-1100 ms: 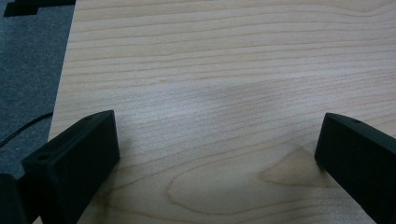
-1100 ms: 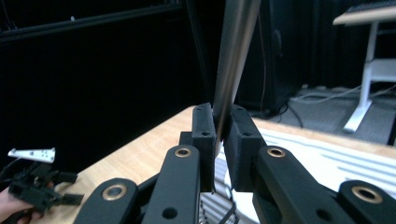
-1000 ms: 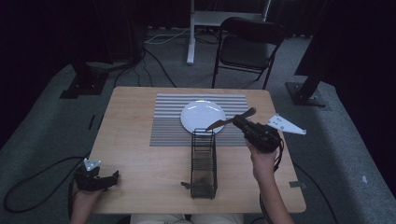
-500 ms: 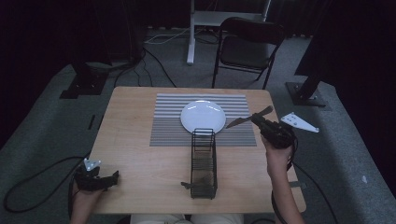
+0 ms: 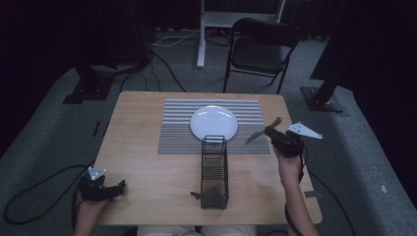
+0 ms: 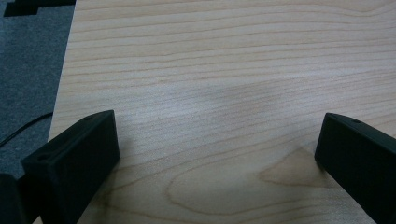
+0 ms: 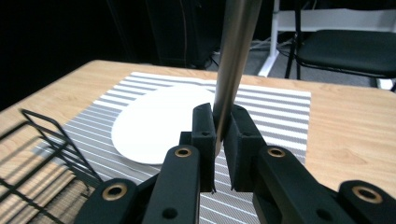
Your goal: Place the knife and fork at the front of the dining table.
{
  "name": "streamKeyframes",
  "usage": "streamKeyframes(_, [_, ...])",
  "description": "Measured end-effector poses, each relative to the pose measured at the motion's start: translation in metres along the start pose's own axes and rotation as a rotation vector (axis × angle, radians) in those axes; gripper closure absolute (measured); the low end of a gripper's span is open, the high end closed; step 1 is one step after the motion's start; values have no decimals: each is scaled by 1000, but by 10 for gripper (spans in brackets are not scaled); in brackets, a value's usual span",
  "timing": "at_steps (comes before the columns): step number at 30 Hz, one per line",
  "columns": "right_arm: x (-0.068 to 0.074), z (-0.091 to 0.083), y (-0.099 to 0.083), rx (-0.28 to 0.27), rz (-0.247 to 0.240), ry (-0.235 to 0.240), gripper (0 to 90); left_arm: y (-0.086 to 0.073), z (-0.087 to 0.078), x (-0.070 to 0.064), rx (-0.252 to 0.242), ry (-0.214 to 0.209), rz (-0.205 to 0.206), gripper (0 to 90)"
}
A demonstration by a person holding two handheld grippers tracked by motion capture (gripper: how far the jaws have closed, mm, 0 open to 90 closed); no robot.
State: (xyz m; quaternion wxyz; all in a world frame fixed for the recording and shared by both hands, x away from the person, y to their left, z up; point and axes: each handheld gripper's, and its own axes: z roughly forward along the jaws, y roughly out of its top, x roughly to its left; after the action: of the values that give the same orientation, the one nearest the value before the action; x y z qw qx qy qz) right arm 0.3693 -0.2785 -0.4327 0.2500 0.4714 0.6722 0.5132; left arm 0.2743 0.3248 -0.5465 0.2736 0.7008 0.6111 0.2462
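The right gripper (image 7: pixel 219 133) clamps a metal knife (image 7: pixel 236 56) between its fingers, right of the white plate (image 5: pixel 214 123). The left gripper (image 6: pixel 217 154) rests on the bench (image 5: pixel 142 162), fingers apart.

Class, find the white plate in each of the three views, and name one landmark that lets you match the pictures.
High view: the white plate lies centre, on the striped mat, just beyond the wire rack.
Left gripper view: not in it; bare wooden table.
Right gripper view: plate left of centre, behind the right tool.
Shared landmark: the striped mat.
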Motion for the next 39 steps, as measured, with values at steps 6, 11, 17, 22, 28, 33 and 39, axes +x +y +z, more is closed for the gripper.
streamKeyframes(6, [-4, 8, -6, 42, -9, -23, 832, 0, 0, 0, 0, 0, 0, 0])
streamKeyframes(11, [-5, 12, -8, 49, -7, -24, 832, 0, 0, 0, 0, 0, 0, 0])
streamKeyframes(17, [-6, 15, -8, 26, 7, -24, 832, 0, 0, 0, 0, 0, 0, 0])
streamKeyframes(22, [-7, 20, -8, 10, 21, -28, 831, 0, 0, 0, 0, 0, 0, 0])
streamKeyframes(28, [-11, 31, -3, -5, 48, -36, 833, 0, 0, 0, 0, 0, 0, 0])
streamKeyframes(33, [-13, 42, -1, -19, 69, -48, 833, 0, 0, 0, 0, -1, 1, 0])
streamKeyframes(39, [-17, 53, 6, -2, 86, -55, 834, 0, 0, 0, 0, -2, 2, 0])
